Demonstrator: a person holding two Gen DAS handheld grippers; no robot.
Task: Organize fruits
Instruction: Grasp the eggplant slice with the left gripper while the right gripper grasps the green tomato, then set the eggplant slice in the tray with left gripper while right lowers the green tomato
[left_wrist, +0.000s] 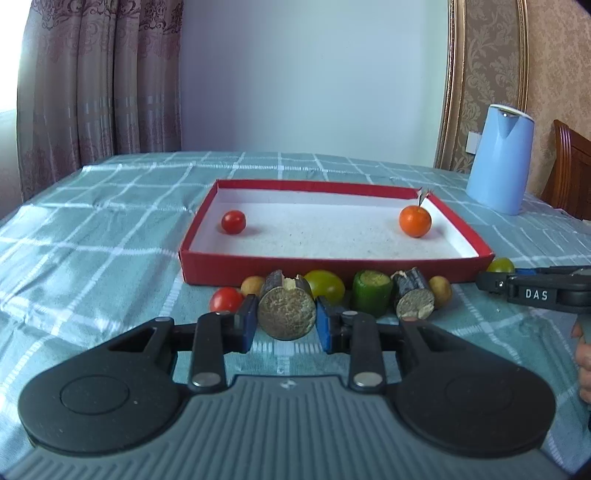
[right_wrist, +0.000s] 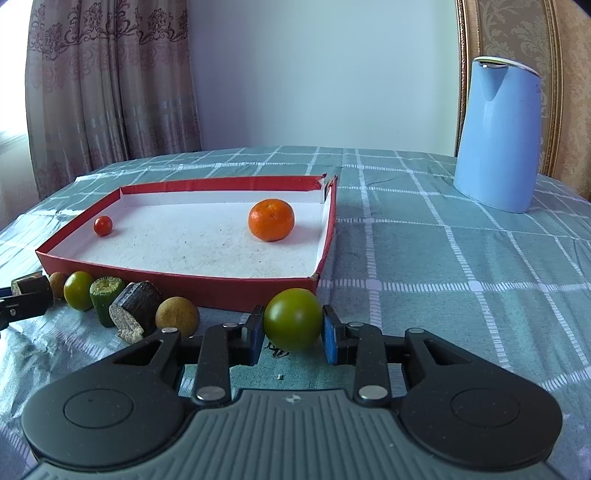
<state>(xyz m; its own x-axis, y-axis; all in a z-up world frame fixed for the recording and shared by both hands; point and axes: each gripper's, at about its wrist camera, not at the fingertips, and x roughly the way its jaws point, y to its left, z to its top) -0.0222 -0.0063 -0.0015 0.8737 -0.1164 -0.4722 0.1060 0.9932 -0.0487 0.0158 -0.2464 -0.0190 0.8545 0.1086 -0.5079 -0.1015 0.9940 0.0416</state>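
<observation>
Tomato left, orange right in box.

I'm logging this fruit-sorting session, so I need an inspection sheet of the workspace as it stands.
Surface: teal checked tablecloth, creased at the left.
Job's things: shallow red cardboard tray holds a small red cherry tomato and an orange mandarin. In front of it lie another red tomato, two tan round fruits, a green tomato, a green cut piece and a dark cut stalk piece.
Clutter: light blue plastic jug standing to the right.
Grippers: left gripper shut on a dark cut stalk section; right gripper shut on a round green tomato.
Cables: nothing seen.
Surroundings: patterned curtain, pale wall, wooden chair.
</observation>
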